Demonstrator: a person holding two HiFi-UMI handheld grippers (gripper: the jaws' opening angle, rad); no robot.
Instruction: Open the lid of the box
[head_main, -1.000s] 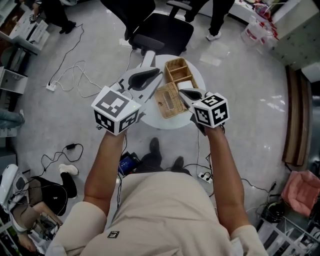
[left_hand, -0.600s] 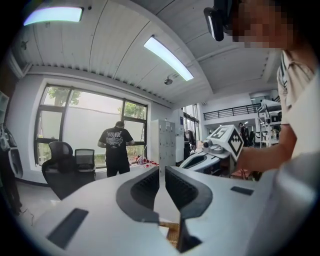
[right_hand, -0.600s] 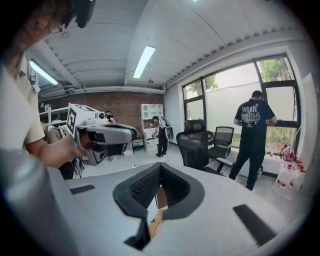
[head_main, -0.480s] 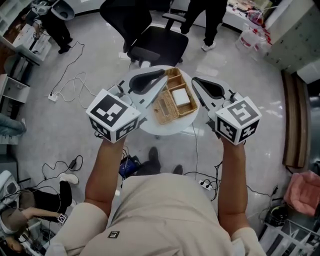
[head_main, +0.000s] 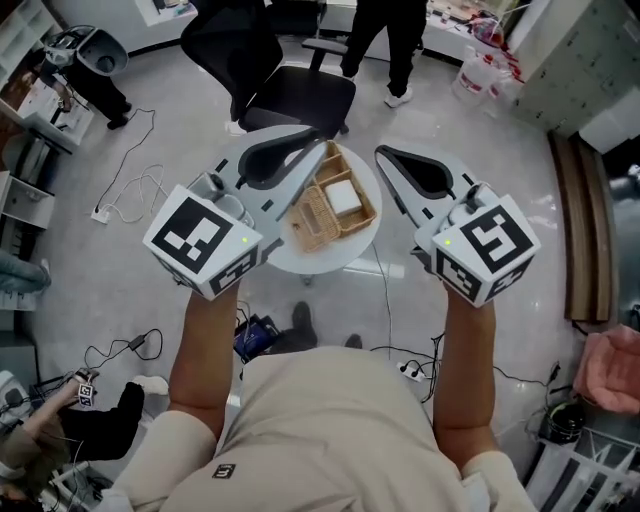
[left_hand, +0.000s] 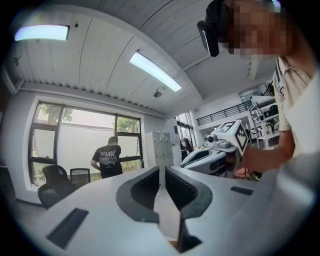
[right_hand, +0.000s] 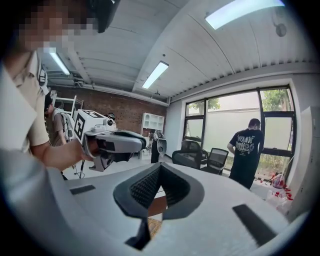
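A wicker box (head_main: 336, 168) stands on a small round white table (head_main: 290, 258), with a white item (head_main: 343, 197) lying inside it. Its wicker lid (head_main: 310, 224) lies open beside the box, toward me. Both grippers are held high above the table, level, pointing away from me. My left gripper (head_main: 322, 144) (left_hand: 161, 172) is left of the box, jaws together with nothing between them. My right gripper (head_main: 380, 152) (right_hand: 159, 167) is right of the box, shut and empty. Neither one touches the box or lid.
A black office chair (head_main: 290, 90) stands just beyond the table, and a person (head_main: 385, 40) stands behind it. Cables (head_main: 130, 190) trail over the floor at left. My own shoes (head_main: 300, 320) show under the table's near edge. Shelving and clutter line the room's edges.
The right gripper has lifted off the lid area and swung out to the right. Both grippers have risen toward the camera and spread apart. The lid stays lying open.
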